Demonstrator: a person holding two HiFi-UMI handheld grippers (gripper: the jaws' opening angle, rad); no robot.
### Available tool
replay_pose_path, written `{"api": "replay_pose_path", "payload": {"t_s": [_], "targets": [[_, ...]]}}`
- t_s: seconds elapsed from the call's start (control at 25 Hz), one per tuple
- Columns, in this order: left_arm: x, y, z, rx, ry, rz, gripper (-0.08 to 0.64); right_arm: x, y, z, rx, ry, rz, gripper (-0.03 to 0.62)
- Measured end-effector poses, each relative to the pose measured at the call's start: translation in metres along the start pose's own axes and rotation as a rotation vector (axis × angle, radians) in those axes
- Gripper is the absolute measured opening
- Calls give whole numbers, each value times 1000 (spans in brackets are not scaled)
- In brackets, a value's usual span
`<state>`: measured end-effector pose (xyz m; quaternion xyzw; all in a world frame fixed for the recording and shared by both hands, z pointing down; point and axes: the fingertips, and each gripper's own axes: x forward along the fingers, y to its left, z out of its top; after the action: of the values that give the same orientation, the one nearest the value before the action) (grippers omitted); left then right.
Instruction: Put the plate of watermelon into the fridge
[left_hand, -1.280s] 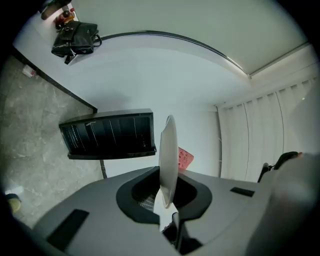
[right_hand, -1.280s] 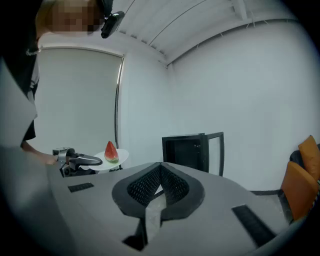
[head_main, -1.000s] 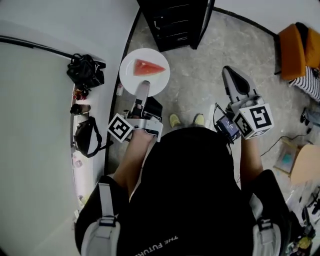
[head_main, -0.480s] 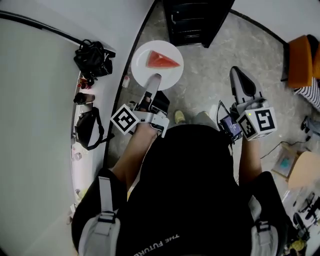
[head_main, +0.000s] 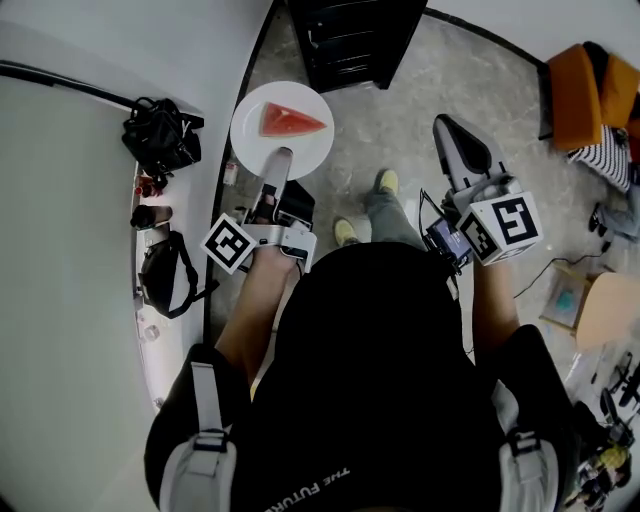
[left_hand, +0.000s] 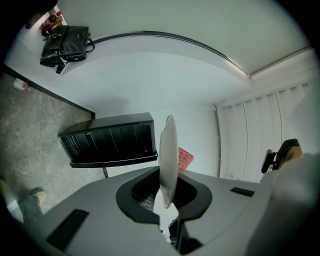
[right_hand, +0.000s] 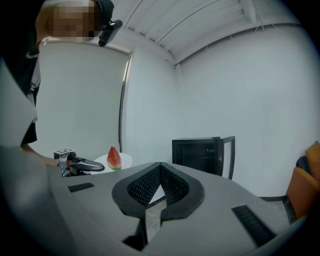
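1. Head view, far left: two black bags, one (head_main: 160, 135) up near the plate, the other (head_main: 165, 275) lower down; both on the white ledge (head_main: 60, 250), apart from each other.
2. One plate (head_main: 255, 140), white and round; held in the air above the grey floor (head_main: 400, 110), just short of the fridge and not inside it.
3. One watermelon slice (head_main: 290, 122), a red wedge lying on the plate.
4. One left gripper (head_main: 282, 156); clamped on the plate's near rim, seen edge-on between the pads in the left gripper view.
5. One fridge (head_main: 345, 40), black, top centre; door swung open in the right gripper view.
6. Two yellow-green shoes, (head_main: 345, 231) and (head_main: 387, 181), on the floor.
7. One right gripper (head_main: 447, 125); tips closed together, nothing between, well apart from the plate.
8. One orange chair (head_main: 575, 85), far right.
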<state>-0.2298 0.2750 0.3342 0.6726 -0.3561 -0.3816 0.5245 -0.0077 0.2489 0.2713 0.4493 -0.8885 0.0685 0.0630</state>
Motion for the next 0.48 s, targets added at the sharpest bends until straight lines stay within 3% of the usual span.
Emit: {"api": "replay_pose_path", "payload": {"t_s": [0.48], "targets": [[29, 6, -4, 2, 6, 7, 31, 12, -26, -5, 17, 1, 1, 9]]}}
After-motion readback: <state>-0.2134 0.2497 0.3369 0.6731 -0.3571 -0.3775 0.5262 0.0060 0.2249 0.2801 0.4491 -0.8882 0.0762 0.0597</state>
